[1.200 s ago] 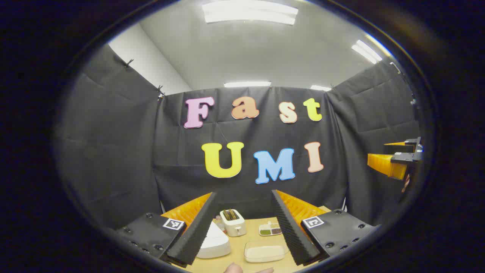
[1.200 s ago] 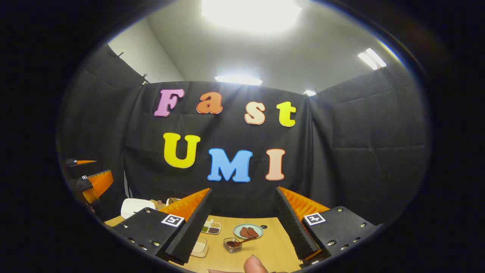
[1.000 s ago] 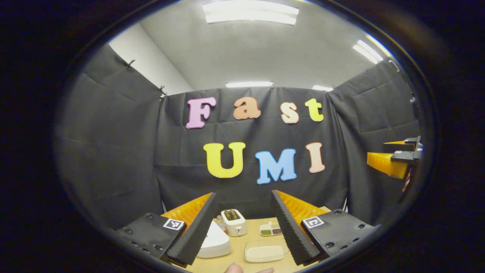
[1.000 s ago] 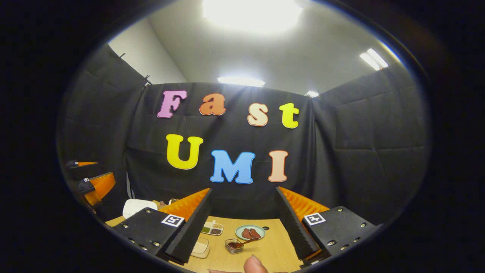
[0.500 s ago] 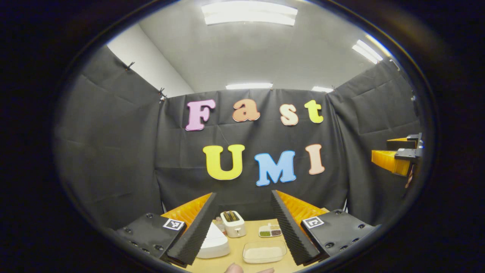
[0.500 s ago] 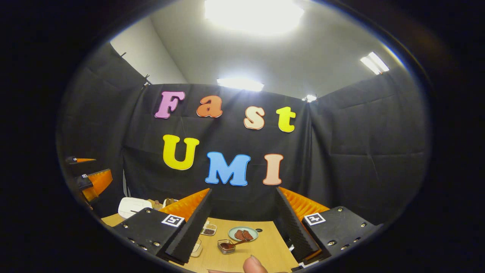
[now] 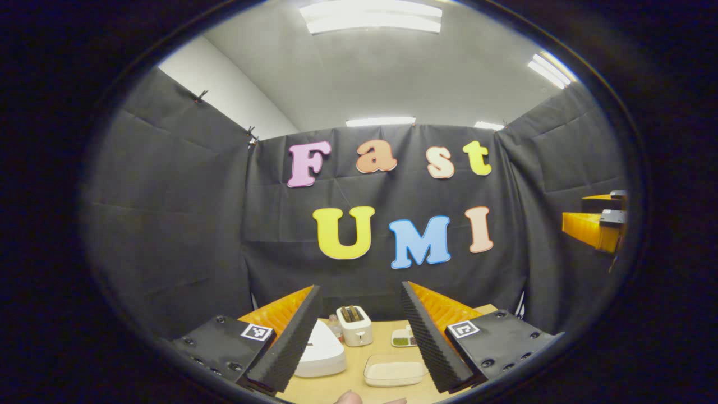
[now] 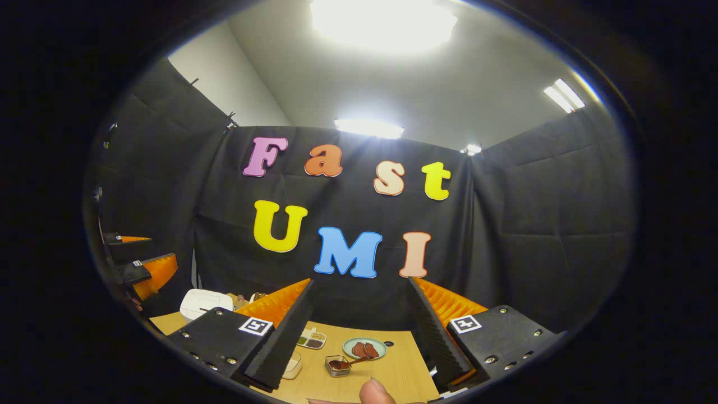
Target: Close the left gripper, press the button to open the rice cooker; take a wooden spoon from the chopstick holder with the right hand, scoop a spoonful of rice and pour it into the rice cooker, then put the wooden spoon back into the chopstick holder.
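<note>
Both hand-held grippers are held high above the wooden bench [image 7: 350,379], jaws wide and empty: the left hand-held gripper [image 7: 359,331] looks down on the white rice cooker [image 7: 322,353], lid down, near the bench's left edge, with a clear tray of rice [image 7: 394,370] just beside it toward the front edge. The right hand-held gripper [image 8: 359,328] faces a plate [image 8: 364,348] and a small dish holding a spoon [image 8: 339,365]. The chopstick holder cannot be made out. The cooker's button likely needs one firm press with closed tips; a wooden spoon is light and stiff, best gripped mid-handle
</note>
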A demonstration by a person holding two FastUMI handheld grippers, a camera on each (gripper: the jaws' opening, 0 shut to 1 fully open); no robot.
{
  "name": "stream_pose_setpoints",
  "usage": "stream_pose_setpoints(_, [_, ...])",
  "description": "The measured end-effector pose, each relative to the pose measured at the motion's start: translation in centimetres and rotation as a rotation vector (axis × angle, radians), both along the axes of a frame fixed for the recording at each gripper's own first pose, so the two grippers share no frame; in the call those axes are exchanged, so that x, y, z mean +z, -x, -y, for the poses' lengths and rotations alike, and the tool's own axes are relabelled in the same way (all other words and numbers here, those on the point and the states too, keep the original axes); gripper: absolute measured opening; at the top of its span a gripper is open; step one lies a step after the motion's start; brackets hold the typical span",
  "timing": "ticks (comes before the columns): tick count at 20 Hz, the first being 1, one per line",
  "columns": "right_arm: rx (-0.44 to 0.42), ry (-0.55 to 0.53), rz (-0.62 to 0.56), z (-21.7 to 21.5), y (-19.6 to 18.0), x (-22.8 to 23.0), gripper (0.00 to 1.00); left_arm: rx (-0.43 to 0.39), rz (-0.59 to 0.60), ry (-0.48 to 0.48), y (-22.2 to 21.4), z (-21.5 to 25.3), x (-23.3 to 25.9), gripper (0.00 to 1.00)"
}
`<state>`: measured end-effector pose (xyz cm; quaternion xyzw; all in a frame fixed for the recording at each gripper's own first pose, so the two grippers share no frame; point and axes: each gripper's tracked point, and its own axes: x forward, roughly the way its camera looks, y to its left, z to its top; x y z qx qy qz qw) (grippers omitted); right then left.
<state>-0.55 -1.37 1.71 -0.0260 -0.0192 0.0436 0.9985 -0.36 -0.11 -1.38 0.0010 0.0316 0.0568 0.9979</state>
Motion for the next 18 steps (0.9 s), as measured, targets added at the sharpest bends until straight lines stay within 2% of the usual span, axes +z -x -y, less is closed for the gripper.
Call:
stream_pose_setpoints(4, [0.063,-0.041,-0.031,-2.1,-1.1,-1.8,0.97,0.084,-0.063,-0.004,-0.9,-2.7,-3.0,0.97])
stream_pose_setpoints(7, [0.065,-0.034,-0.039,-3.9,-2.1,-1.7,0.99,0.091,-0.088,-0.013,-3.0,-5.2,-5.8,0.97])
stream_pose_setpoints(10, [0.014,-0.023,-0.040,-5.7,-3.5,-0.8,0.99,0.097,-0.160,-0.010,-6.8,-8.6,-10.5,0.84])
stream_pose_setpoints(13, [-0.010,-0.044,-0.054,-7.8,-5.0,-0.1,0.99,0.134,-0.211,0.033,-10.4,-12.4,-14.7,0.83])
stream_pose_setpoints(15, [-0.027,-0.046,-0.070,-9.1,-5.9,-0.2,0.99,0.157,-0.261,0.033,-12.5,-14.6,-18.6,0.77])
stream_pose_setpoints(17, [-0.052,-0.015,-0.086,-9.8,-6.6,-0.6,0.99,0.187,-0.322,0.023,-14.6,-16.6,-22.2,0.70])
stream_pose_setpoints(18, [-0.063,0.002,-0.094,-10.2,-7.0,-0.6,0.99,0.196,-0.356,0.023,-15.2,-17.3,-24.3,0.61])
